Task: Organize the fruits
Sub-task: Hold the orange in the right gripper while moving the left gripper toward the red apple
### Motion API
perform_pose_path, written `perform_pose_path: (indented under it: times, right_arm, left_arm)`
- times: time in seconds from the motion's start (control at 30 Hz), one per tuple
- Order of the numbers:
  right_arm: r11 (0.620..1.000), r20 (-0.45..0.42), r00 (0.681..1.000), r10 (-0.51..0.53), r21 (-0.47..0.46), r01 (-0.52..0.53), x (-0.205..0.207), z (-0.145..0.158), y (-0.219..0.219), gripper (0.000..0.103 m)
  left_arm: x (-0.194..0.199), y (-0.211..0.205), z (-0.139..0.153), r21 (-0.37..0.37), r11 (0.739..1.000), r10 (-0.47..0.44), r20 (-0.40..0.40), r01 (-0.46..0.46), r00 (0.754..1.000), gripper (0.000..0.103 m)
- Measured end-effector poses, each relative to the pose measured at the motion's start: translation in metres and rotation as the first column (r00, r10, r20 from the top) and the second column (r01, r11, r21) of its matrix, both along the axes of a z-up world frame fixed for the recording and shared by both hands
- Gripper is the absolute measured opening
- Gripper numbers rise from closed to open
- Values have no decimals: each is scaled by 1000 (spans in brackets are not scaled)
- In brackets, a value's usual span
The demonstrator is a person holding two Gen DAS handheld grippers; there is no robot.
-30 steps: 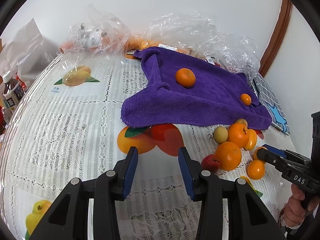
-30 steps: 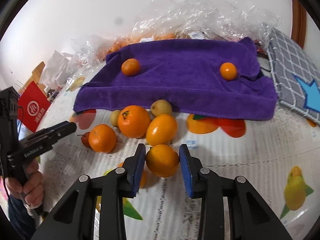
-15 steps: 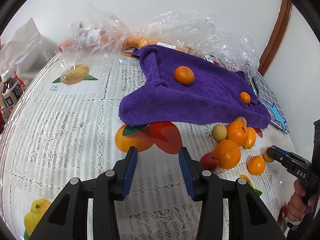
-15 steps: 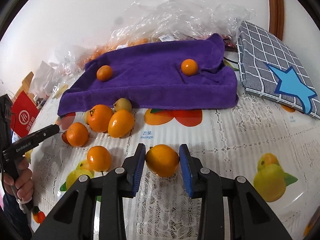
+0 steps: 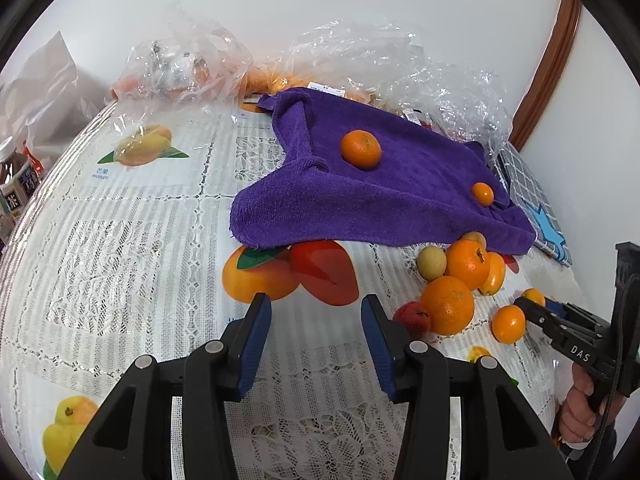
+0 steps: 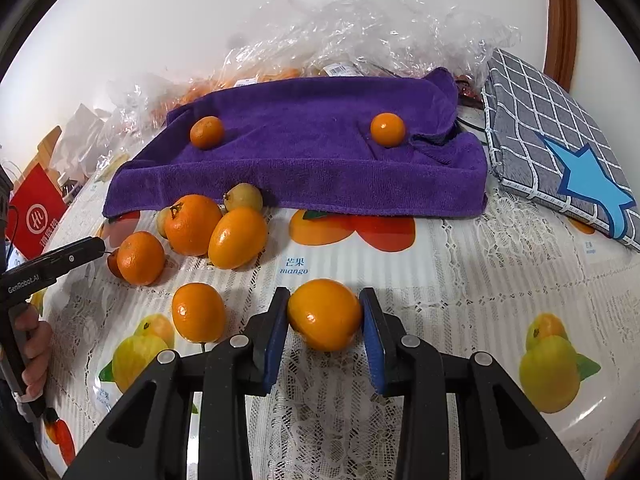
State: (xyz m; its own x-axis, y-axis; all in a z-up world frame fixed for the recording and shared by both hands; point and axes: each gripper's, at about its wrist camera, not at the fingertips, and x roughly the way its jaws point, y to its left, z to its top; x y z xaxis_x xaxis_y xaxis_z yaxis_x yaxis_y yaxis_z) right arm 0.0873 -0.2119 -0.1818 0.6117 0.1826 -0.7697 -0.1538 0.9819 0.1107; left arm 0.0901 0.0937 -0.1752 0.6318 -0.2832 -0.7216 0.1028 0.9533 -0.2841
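Observation:
My right gripper (image 6: pixel 324 320) is shut on an orange fruit (image 6: pixel 325 314), held just above the tablecloth in front of the purple towel (image 6: pixel 304 152). Two small oranges (image 6: pixel 207 132) (image 6: pixel 387 129) lie on the towel. A cluster of oranges (image 6: pixel 192 224) and pale round fruits (image 6: pixel 244 197) lies at the towel's front left edge, with one loose orange (image 6: pixel 199 312) beside my right gripper. My left gripper (image 5: pixel 316 340) is open and empty above the tablecloth, left of the cluster (image 5: pixel 448 304). The right gripper also shows in the left wrist view (image 5: pixel 532 306).
Clear plastic bags (image 6: pixel 360 24) with more fruit lie behind the towel. A grey checked cushion with a blue star (image 6: pixel 560 152) lies at the right. A red box (image 6: pixel 34 216) and bottles (image 5: pixel 16 188) stand at the table's left side.
My right gripper has drawn back from the fruit cluster with the orange fruit in it and swung a little to the right. My left gripper stays open and has barely shifted.

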Motion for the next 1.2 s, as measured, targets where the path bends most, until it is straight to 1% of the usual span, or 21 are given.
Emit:
perform_pose_path:
  times: [0.1,0.2,0.4,0.6,0.87,0.97,1.07,1.2]
  right_arm:
    - [1000,-3,1000,0,-2,0,0,0,1,35]
    - [1000,-5,1000,0,7,0,1,0,-1,35]
    - [1000,8,1000,-8,13,8,-4,1,-5,35]
    - [1000,32,999,-21,13,21,-11,4,-13,35]
    - [999,41,998,-41,-13,41,-17,4,-29,35]
    - [999,45,998,-49,-18,50,-19,4,-36,35]
    - [998,45,997,-57,-3,58,-20,4,-42,35]
    - [998,55,997,-62,3,62,-22,5,-48,35]
  left_arm:
    - [0,3,0,-28,1000,6,1,-6,1000,45]
    - [-1,2,0,-39,999,8,3,-8,1000,45]
    - [-3,-1,2,-66,997,-26,15,27,1000,44]
    - [-8,-6,7,-72,996,-53,48,56,997,45]
    - [-11,-13,9,-44,997,-64,46,66,997,45]
    - [-14,-26,11,-29,994,-102,47,104,994,45]
    - [-18,-42,14,-8,988,-152,52,152,987,45]
    - [-16,-60,14,53,983,-180,35,178,983,45]
